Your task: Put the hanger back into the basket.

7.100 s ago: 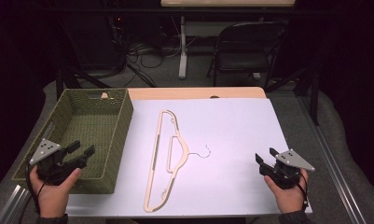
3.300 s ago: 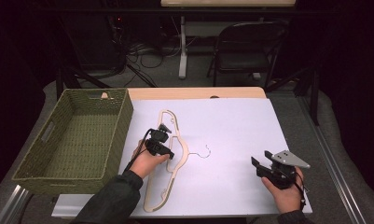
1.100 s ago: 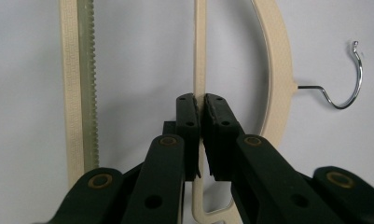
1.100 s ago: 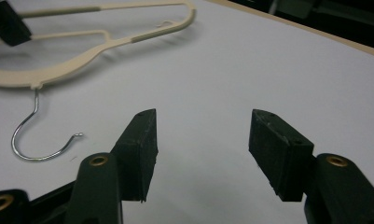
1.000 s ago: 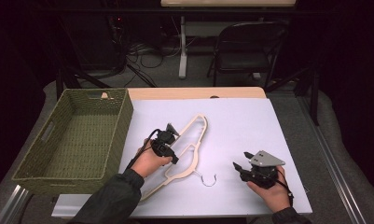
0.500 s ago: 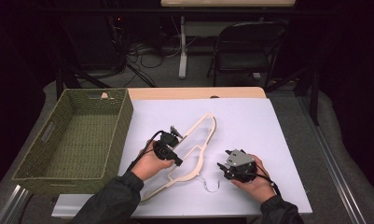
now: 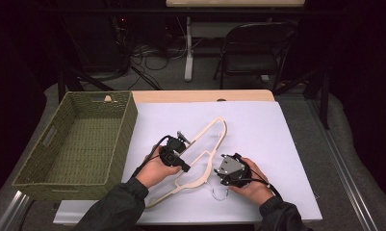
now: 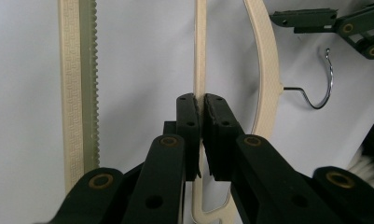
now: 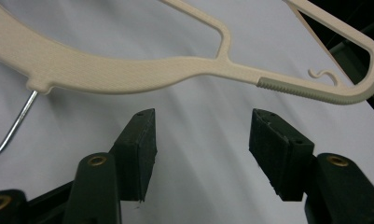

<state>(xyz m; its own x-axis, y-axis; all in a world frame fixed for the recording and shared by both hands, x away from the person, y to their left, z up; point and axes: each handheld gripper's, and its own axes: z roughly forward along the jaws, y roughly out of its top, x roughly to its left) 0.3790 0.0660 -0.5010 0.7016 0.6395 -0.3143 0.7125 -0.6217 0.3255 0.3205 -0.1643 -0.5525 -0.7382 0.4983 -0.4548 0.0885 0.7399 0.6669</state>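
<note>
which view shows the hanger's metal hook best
The left gripper view: the metal hook curves clear against the white table cover. The right gripper view catches just a piece of its wire at the left edge. In the high view it's a faint loop by the right hand.

A white sheet covers the bench (image 7: 277, 144). Its far half and right side lie bare, leaving open room to pass a hand there. A woven green basket (image 7: 80, 144) stands along the left edge; its tall walls block a low sideways pass, though its inside looks open from above. A cream hanger (image 7: 200, 154) lies slantwise across the middle, from the near left toward the far centre, with its wire hook (image 7: 219, 193) near the front edge. The left gripper (image 7: 173, 153) sits on the hanger's middle bar, and the right gripper (image 7: 229, 169) sits just beside the hanger's curved arm. The gap between the two seems narrow.
</note>
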